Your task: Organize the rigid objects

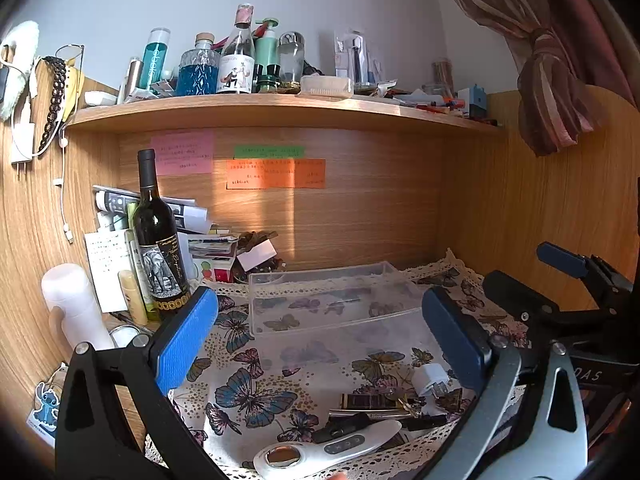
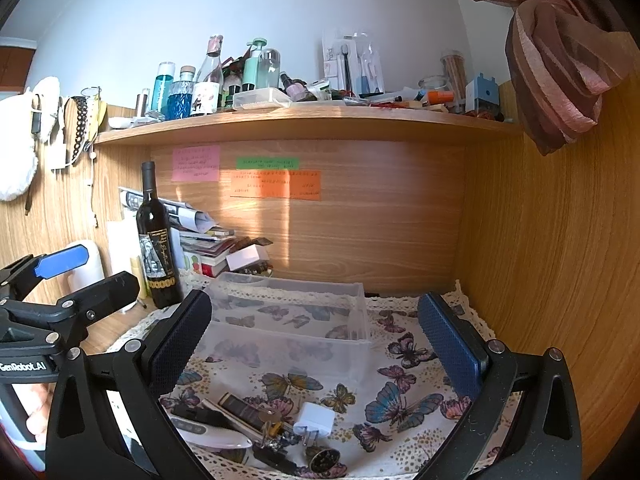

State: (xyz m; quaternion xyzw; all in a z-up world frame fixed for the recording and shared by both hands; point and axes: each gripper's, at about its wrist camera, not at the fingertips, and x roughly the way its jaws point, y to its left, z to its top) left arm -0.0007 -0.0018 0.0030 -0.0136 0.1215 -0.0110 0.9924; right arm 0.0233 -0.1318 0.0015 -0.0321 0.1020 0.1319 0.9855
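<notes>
Both my left gripper and right gripper hold jaws apart, empty; the small white plastic plug adapter lies below-centre of my right jaws, nearer them, before the clear plastic tray

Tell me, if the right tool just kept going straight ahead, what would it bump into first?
Probably the clear box: it sits directly ahead of the open right tool on the butterfly cloth. Depth is hard to judge through this lens.

We cannot read the sticky notes at twelve o'clock: writing too small. At six o'clock, the white handheld device is cut by the picture's edge.
</notes>
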